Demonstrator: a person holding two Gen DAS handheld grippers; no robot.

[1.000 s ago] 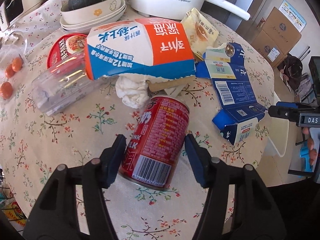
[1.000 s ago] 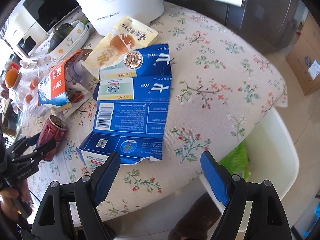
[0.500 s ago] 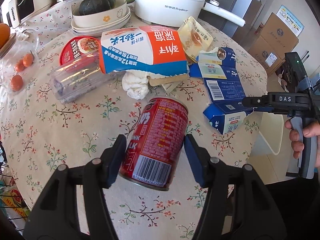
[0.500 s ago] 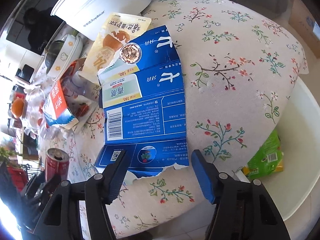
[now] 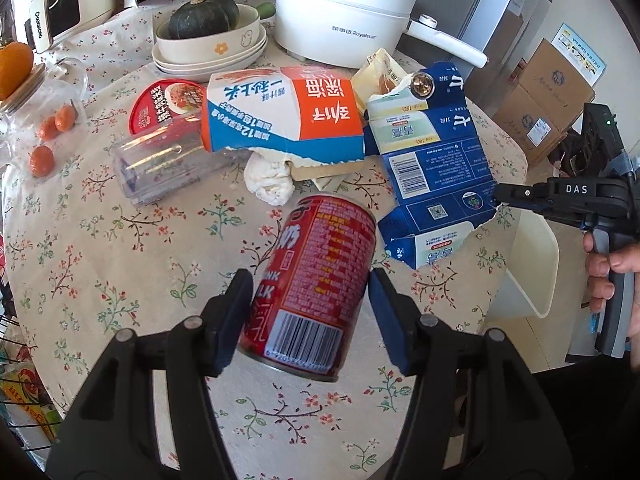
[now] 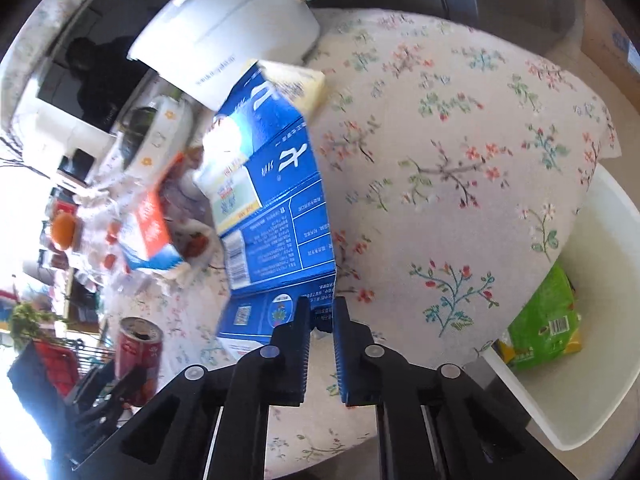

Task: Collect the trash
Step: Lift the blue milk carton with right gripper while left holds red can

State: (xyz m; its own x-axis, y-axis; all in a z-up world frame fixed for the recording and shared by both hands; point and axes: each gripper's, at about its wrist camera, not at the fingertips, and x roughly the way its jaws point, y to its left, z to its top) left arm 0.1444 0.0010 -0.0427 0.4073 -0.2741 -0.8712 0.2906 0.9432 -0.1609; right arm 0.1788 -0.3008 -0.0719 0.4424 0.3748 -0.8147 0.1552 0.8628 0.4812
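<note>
Floral tabletop [image 5: 120, 248] strewn with packaging, left gripper [image 5: 310, 314] clamping a red can [image 5: 316, 280] raised above it, right gripper [image 6: 320, 344] fingers pinched, seemingly on the blue carton's [image 6: 276, 216] torn edge, white bin [image 6: 592, 320] beside the tabletop.

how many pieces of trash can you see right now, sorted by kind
cartons: 2, the flattened blue carton and the orange and blue carton
cans: 1, the red can
plastic: 2, the clear cup and the red lid
wrappers: 2, the yellow packet and the green packet in the white bin
tissue: 1, the white wad
total: 8
</note>
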